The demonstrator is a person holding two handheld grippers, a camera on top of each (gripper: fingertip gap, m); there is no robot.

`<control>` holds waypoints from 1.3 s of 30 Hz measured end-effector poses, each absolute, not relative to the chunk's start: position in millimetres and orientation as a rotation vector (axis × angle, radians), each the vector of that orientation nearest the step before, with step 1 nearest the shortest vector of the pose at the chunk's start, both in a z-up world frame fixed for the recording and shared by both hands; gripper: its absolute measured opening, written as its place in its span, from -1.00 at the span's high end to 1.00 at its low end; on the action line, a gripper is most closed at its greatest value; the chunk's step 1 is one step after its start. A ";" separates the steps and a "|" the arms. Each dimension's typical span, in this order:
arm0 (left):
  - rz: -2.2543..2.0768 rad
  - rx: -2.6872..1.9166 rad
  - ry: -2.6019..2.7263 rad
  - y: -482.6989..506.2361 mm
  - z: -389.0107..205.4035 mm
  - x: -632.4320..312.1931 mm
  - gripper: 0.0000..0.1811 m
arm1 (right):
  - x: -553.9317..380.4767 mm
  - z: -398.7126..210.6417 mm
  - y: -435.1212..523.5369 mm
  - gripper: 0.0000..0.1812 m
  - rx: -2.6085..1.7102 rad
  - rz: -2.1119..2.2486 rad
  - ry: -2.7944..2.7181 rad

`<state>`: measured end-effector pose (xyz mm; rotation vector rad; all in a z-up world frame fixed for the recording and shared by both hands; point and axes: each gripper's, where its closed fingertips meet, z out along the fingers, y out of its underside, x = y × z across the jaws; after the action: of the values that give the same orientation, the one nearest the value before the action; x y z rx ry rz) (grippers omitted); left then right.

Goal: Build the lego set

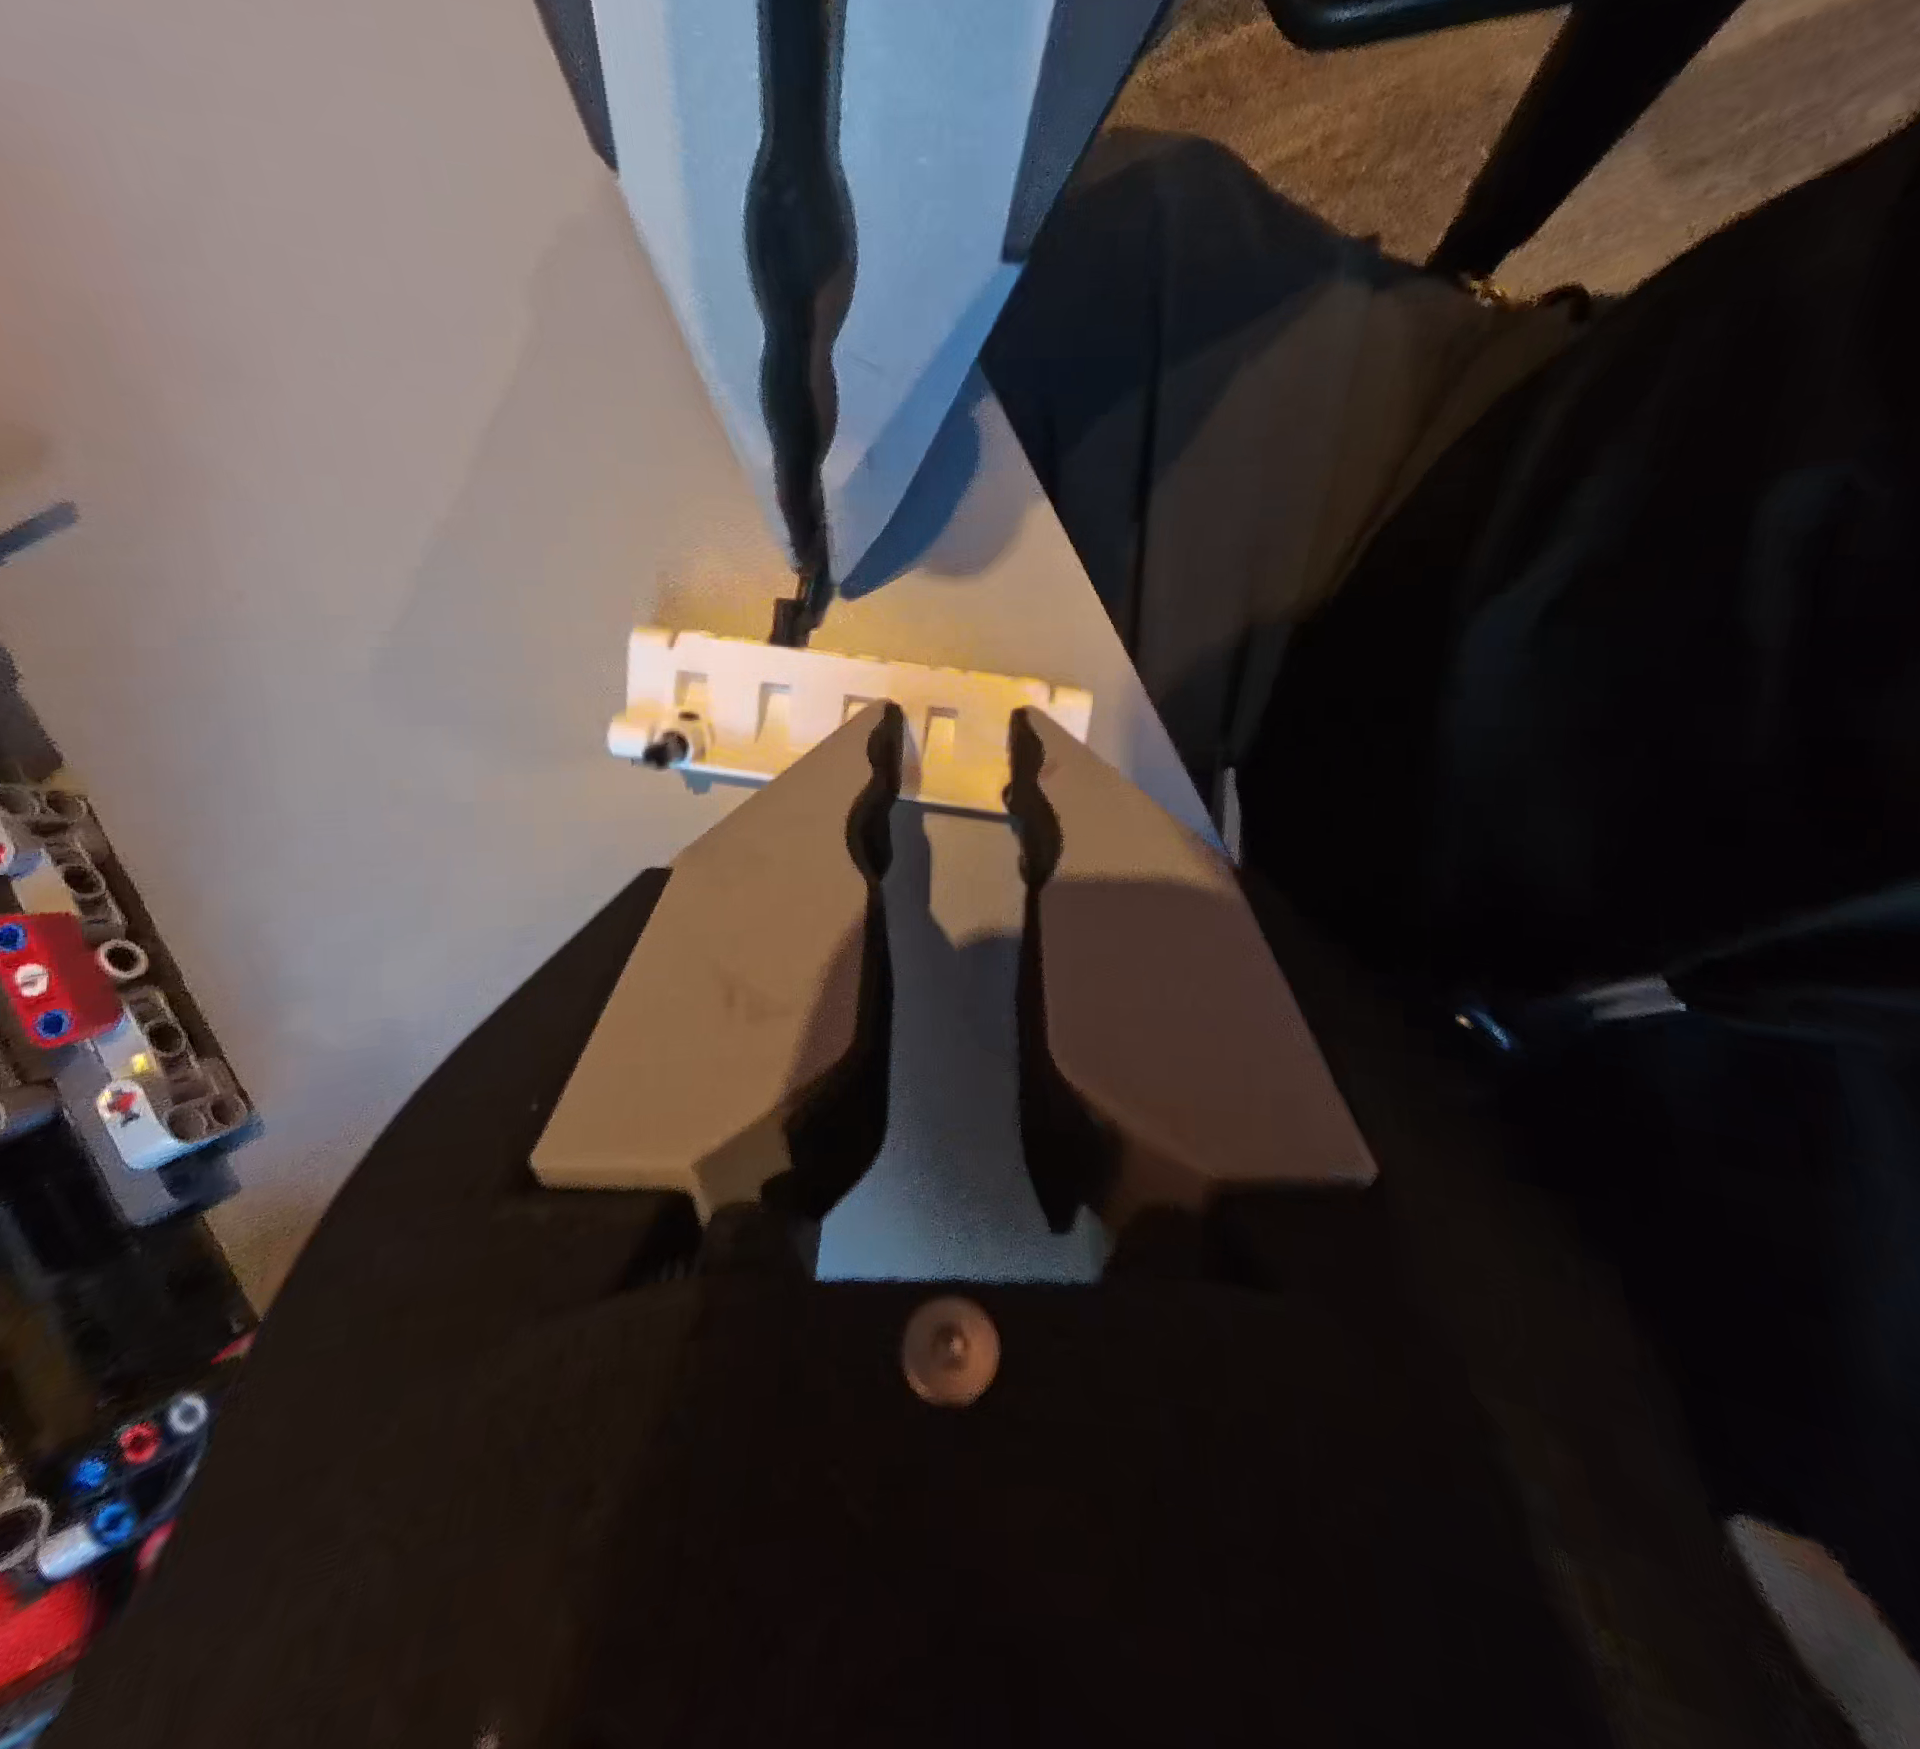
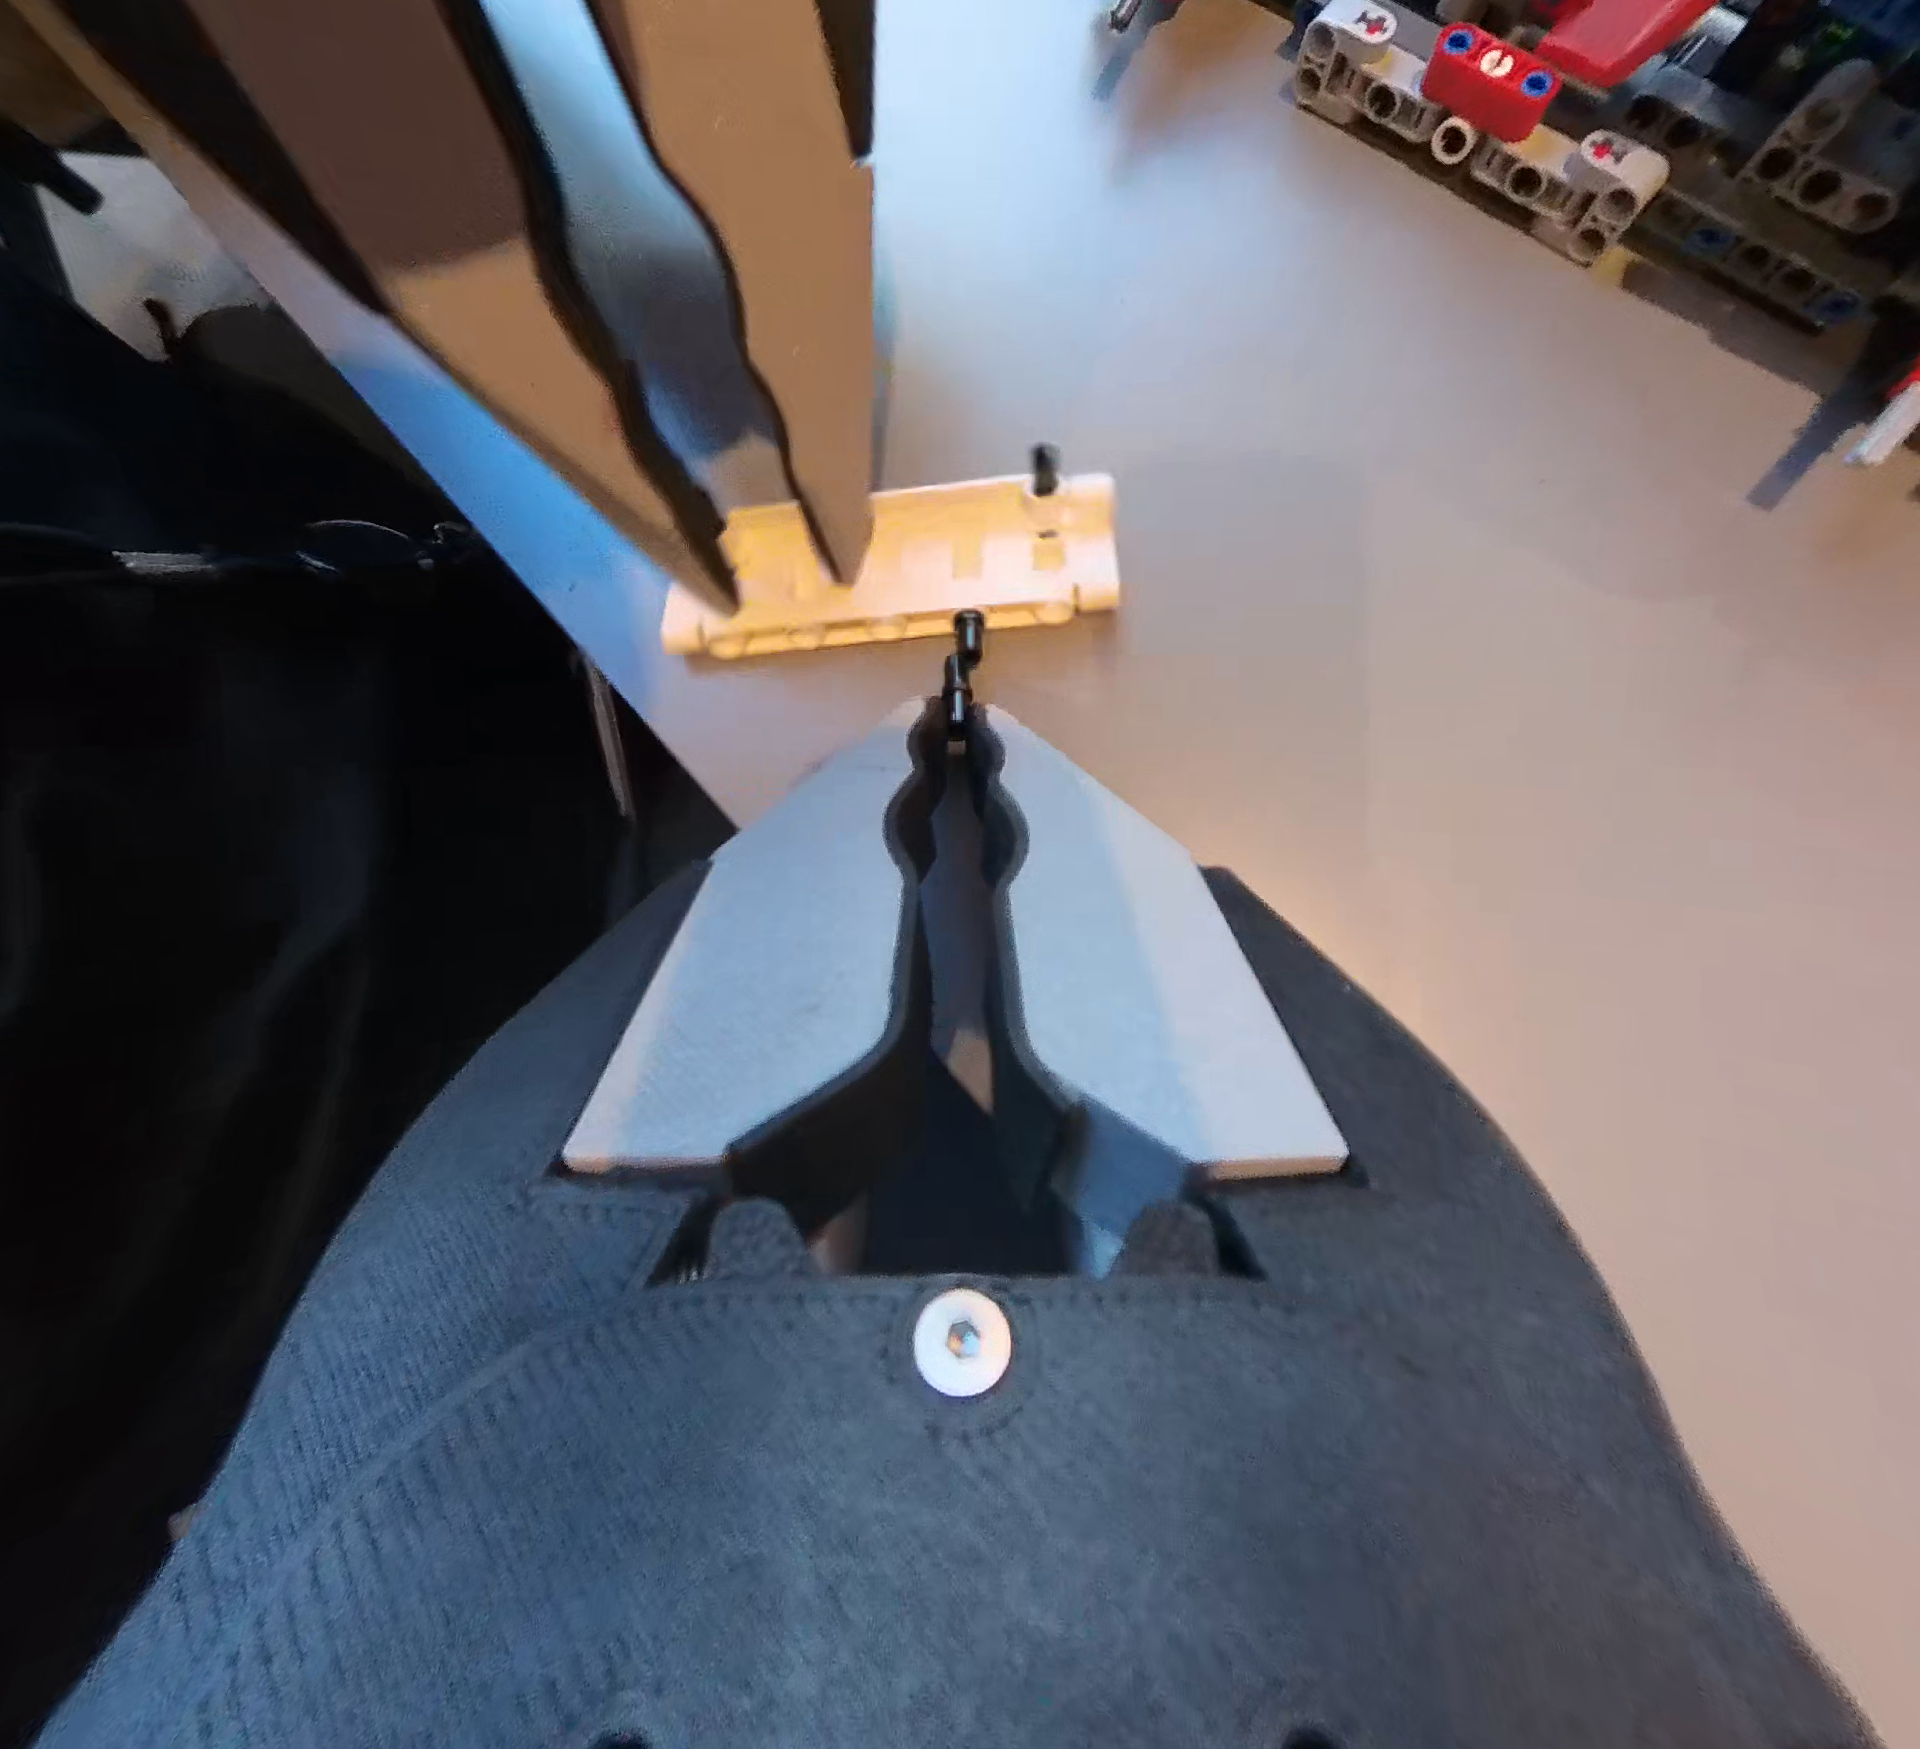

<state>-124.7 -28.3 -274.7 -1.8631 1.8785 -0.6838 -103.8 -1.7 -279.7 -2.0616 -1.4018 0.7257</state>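
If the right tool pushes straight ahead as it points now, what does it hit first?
Probably the white panel: the black pin pinched in the right tool points at its near edge, seemingly just short of touching.

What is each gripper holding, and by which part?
The right gripper pinches a black pin by its rear end. The left gripper is open, fingertips on the white panel, gripping nothing.

White panel [image 1: 852, 712] lying on pale table [image 1: 312, 349]; left gripper [image 1: 951, 728] resting parted against its near edge; right gripper [image 1: 805, 603] pinching black pin [image 1: 795, 619] at its far edge.
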 end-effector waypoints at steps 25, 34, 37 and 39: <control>-0.468 -1.788 1.991 -7.4 -278.6 -122.5 0.75 | -109.1 -279.5 -3.4 0.98 -1.978 0.810 -1.470; -0.491 -1.757 2.057 -4.6 -278.8 -121.4 0.73 | -109.9 -279.7 -1.2 0.98 -1.962 0.818 -1.479; -0.476 -1.740 2.066 -3.5 -278.2 -121.4 0.72 | -109.9 -279.6 -0.7 0.98 -1.957 0.820 -1.481; -0.471 -1.725 2.084 -4.9 -279.0 -121.6 0.74 | -109.8 -279.6 -0.7 0.98 -1.955 0.825 -1.485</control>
<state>-121.6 -4.9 -279.0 -1.7252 2.0840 -0.4711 -109.8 -0.7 -279.6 -1.9548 -1.4854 0.8248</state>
